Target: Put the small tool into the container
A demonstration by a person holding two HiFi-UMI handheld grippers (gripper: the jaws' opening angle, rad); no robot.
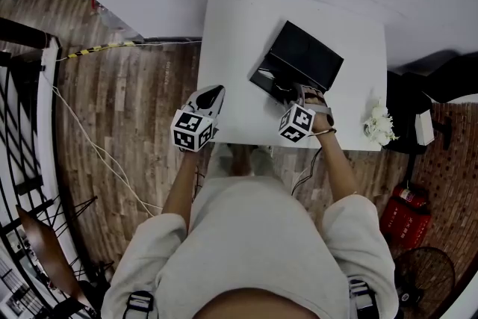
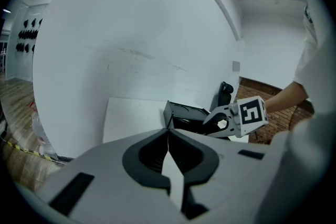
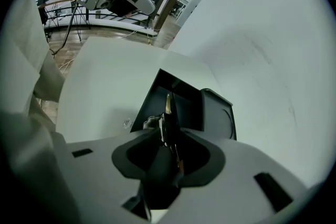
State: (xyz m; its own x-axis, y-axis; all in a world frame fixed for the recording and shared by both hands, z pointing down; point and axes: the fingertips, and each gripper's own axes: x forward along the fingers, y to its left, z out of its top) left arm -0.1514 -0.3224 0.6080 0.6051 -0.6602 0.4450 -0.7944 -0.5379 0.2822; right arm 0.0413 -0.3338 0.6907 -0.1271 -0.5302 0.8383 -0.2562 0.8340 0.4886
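A white cable (image 1: 88, 137) lay across the wooden floor (image 1: 127, 108) at the left. The left gripper (image 1: 212, 94) was held at the near left corner of the white table (image 1: 239, 33). In its own view the jaws were pressed together with nothing between them, and it was well apart from the box.

The black box (image 1: 270, 78) stood on the table right of centre with its lid (image 1: 308, 54) raised open behind it. The right gripper (image 1: 293, 93) was held at the near edge of the box, pointing steeply down. Its jaws pinched the small tool (image 3: 168, 112), a slim dark piece with a thin metal tip. The tool stood upright between the pads, its upper end over the open box. It could not be told whether the tool touched the box.

Near the right edge of the table lay a bunch of white flowers (image 1: 379, 124). A red fire extinguisher (image 1: 403, 217) stood on the floor beyond that.
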